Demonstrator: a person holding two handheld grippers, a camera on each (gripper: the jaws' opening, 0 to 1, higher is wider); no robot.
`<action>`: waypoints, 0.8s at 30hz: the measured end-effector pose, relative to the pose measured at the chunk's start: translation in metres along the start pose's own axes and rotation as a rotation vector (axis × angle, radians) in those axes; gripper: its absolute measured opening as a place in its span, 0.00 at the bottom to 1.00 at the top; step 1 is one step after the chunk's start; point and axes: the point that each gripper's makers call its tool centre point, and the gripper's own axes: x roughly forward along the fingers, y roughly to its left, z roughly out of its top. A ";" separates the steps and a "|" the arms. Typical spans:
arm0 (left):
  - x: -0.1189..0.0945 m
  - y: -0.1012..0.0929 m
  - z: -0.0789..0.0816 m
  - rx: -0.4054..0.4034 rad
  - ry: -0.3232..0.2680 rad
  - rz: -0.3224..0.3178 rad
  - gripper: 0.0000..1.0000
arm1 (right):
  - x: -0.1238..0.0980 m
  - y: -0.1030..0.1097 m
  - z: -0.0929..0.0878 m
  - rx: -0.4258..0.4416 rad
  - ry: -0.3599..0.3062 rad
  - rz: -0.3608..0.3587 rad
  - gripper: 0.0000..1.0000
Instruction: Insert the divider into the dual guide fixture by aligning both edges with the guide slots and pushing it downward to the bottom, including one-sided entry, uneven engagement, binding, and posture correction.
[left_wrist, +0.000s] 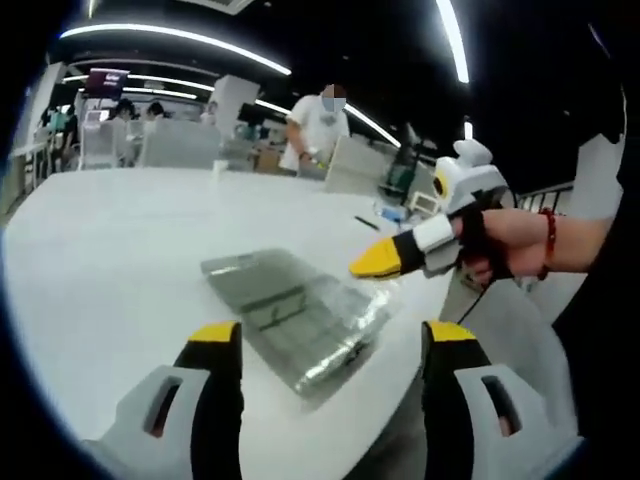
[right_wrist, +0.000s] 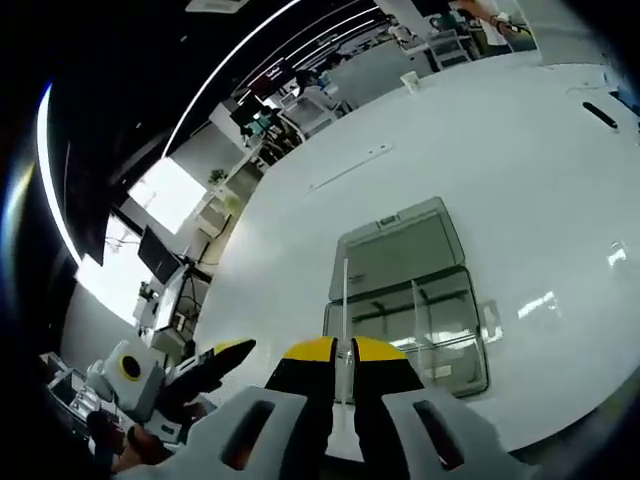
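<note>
Right claw (right_wrist: 342, 352) of mine sits with its two yellow-tipped jaws nearly together, clamped on the lower edge of one thin clear divider (right_wrist: 345, 300) that stands upright above the fixture (right_wrist: 410, 300). I count one clear fixture, lying on the white tabletop (right_wrist: 520, 150), with two tray-like sections end to end. My left claw (left_wrist: 330, 335) has its jaws spread wide apart, holding nothing, with the fixture (left_wrist: 295, 315) beyond them; a hand (left_wrist: 500, 245) grips the right claw (left_wrist: 385, 258) there
</note>
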 end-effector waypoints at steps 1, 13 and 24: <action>0.001 0.001 0.000 0.002 0.002 -0.005 0.71 | 0.001 -0.001 0.000 -0.005 -0.002 -0.007 0.00; 0.011 0.001 -0.009 0.012 0.020 -0.071 0.73 | 0.003 -0.003 0.000 -0.003 0.002 -0.058 0.00; 0.013 0.023 -0.010 0.012 0.028 -0.055 0.74 | 0.015 -0.009 -0.001 -0.009 0.034 -0.087 0.00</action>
